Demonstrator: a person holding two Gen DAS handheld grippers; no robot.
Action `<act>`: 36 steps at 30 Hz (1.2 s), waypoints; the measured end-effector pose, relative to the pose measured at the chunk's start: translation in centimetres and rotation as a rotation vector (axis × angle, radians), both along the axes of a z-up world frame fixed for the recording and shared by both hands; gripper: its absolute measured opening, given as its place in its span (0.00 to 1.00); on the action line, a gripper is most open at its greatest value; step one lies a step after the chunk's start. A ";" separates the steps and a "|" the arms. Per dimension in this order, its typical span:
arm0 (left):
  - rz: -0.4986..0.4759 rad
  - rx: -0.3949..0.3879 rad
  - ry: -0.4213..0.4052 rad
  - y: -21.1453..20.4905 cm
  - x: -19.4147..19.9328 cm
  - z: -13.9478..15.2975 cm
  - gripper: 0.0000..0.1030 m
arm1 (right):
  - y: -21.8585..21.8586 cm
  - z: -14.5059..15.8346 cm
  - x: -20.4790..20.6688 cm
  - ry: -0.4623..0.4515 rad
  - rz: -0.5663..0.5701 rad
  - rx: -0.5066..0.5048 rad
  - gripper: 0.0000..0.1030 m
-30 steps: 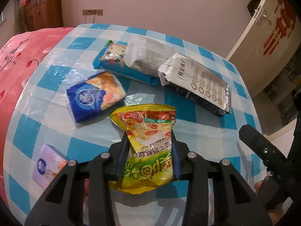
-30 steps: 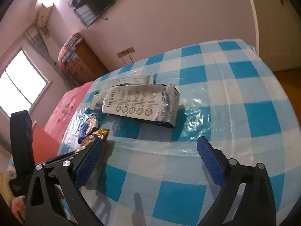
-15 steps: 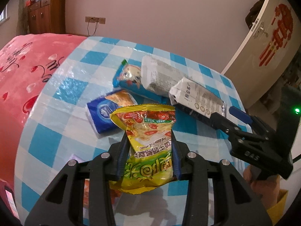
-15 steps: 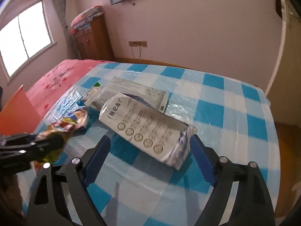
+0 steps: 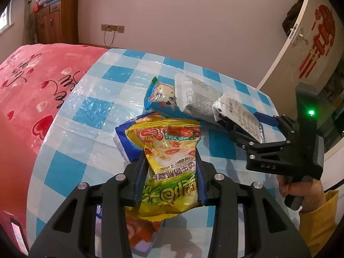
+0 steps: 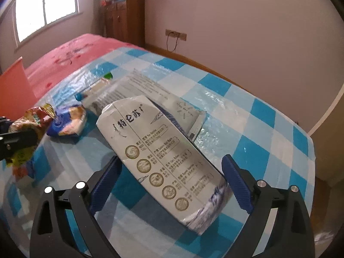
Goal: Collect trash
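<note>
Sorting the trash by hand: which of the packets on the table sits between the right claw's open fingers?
The white milk carton with the row of round gold seals, lying flat; the right claw straddles it. The yellow snack bag is in the left claw.

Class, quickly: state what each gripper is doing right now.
Left gripper: shut on the yellow snack packet.
Right gripper: open, fingers either side of the white carton, jaws just reopening.
</note>
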State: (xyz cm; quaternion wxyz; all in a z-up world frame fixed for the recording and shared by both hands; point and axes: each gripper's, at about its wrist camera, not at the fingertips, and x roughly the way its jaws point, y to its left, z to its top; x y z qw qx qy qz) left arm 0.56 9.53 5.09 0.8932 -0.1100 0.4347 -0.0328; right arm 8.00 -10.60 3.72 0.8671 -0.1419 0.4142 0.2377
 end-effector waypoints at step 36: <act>-0.061 -0.031 0.012 -0.8 -0.6 -0.4 0.40 | -4.2 -0.6 -5.2 0.136 -0.250 0.241 0.53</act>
